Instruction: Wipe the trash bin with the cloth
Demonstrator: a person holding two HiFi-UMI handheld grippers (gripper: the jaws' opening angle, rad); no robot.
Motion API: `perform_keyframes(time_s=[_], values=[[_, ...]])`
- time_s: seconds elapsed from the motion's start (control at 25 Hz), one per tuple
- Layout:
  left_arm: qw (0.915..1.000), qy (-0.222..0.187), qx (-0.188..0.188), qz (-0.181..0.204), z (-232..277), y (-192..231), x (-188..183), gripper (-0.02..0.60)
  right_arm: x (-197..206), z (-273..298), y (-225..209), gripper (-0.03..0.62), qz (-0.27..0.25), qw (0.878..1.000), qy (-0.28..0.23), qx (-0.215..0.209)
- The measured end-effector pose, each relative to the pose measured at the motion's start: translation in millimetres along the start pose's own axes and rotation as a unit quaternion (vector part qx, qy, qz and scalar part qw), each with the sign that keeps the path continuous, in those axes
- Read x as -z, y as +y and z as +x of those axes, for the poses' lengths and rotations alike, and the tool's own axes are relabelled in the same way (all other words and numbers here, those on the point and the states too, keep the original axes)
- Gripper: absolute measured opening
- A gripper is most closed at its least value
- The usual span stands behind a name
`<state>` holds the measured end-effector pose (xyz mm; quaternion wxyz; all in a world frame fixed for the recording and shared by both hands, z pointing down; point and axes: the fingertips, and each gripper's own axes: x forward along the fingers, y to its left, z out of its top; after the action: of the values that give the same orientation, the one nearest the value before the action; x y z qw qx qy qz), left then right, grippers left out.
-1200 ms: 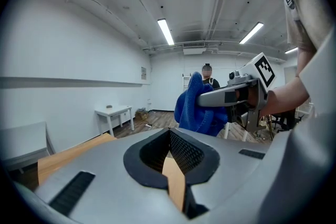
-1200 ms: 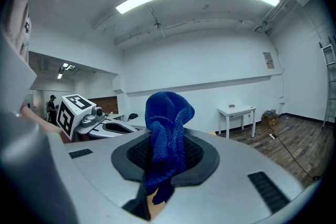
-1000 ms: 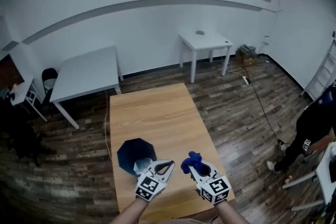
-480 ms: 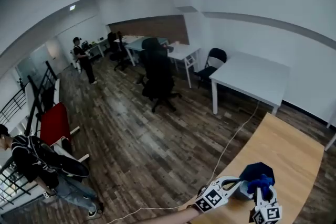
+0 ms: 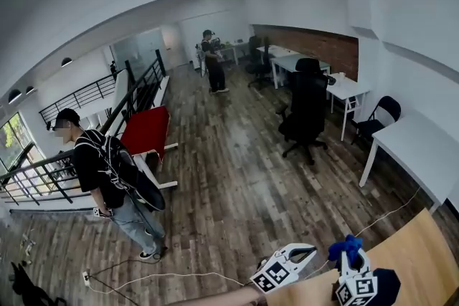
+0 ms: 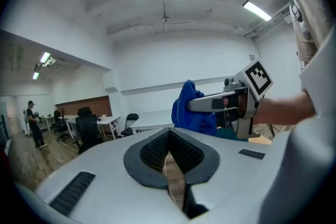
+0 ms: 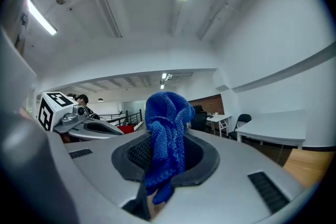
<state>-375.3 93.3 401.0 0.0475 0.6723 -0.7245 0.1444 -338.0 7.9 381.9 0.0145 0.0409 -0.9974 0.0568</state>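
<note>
Right gripper clamped on the blue cloth, left gripper shut and empty, both beside the dark trash bin on the wooden worktop; probably best to steady the bin, then press the cloth flat on its wall.

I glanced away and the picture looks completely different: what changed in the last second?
The head view swung left, off the wooden table to the open office; both grippers went along, now at its lower right by the trash bin. Unchanged: the right gripper grips the blue cloth; the left gripper has its jaws shut, empty.
</note>
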Motion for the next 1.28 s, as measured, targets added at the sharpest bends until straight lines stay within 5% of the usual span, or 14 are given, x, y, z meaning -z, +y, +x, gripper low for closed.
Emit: perform_keyframes(time_s=[0.28, 0.72, 1.04, 1.28], values=[[0.9981, 0.013, -0.060, -0.003, -47, 42, 10, 0.015, 2, 51, 59, 0.077, 0.002, 0.998, 0.009, -0.065], [0.9977, 0.023, -0.064, 0.008, -46, 49, 8, 0.015, 1, 54, 58, 0.077, 0.018, 0.997, 0.008, -0.074], [0.9997, 0.004, 0.019, 0.015, 2, -18, 9, 0.015, 15, -7, 25, 0.077, 0.011, 1.000, 0.011, -0.012], [0.9891, -0.020, 0.141, 0.038, 63, -106, -19, 0.015, 7, -96, -33, 0.077, 0.009, 0.994, 0.021, 0.105]])
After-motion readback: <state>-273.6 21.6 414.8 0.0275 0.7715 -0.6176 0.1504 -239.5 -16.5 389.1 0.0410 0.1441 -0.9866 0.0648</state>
